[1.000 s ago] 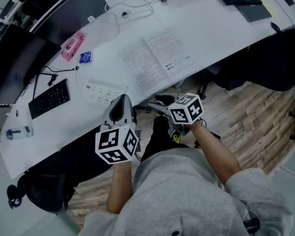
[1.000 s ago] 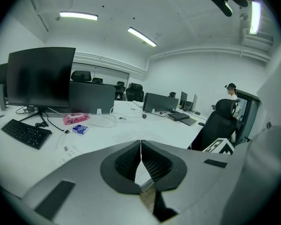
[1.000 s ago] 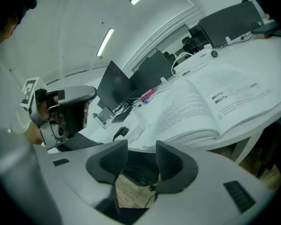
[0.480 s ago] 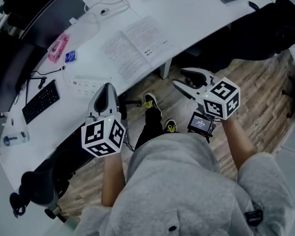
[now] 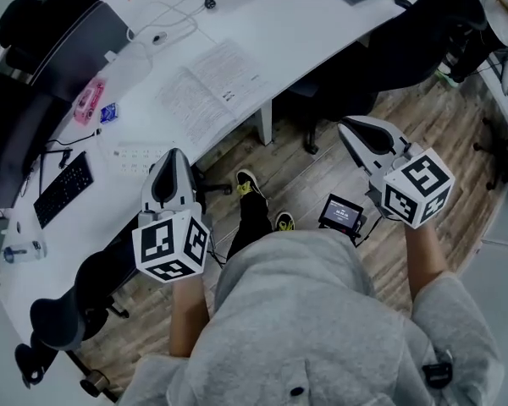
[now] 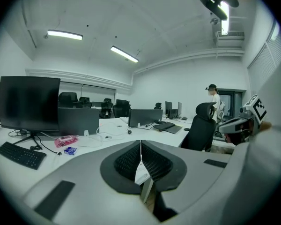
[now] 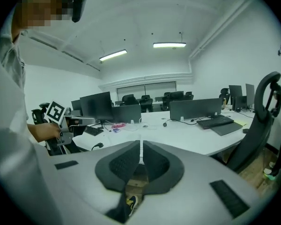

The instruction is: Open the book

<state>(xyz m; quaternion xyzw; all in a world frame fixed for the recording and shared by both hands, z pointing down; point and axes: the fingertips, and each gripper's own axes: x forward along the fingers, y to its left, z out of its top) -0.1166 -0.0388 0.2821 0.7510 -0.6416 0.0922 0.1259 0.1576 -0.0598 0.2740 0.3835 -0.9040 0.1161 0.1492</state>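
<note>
The book [image 5: 205, 87] lies open on the white desk [image 5: 322, 24], its printed pages facing up. Neither gripper touches it. My left gripper [image 5: 171, 166] hangs near the desk's front edge, below and left of the book, its jaws shut on nothing [image 6: 140, 142]. My right gripper [image 5: 351, 131] is out over the wooden floor, well right of the book. Its jaws have just been closing and now meet with nothing between them [image 7: 141, 144].
On the desk's left part lie a power strip [image 5: 140, 153], a keyboard [image 5: 61, 189], a pink packet [image 5: 89, 100], a blue packet [image 5: 108, 112] and a dark monitor [image 5: 76, 36]. Black office chairs [image 5: 423, 32] stand right and lower left. A small screen [image 5: 342, 213] sits by my legs.
The right gripper swung right and upward away from the desk, and its jaws went from open to shut. The left gripper rose slightly. The open book stayed put.
</note>
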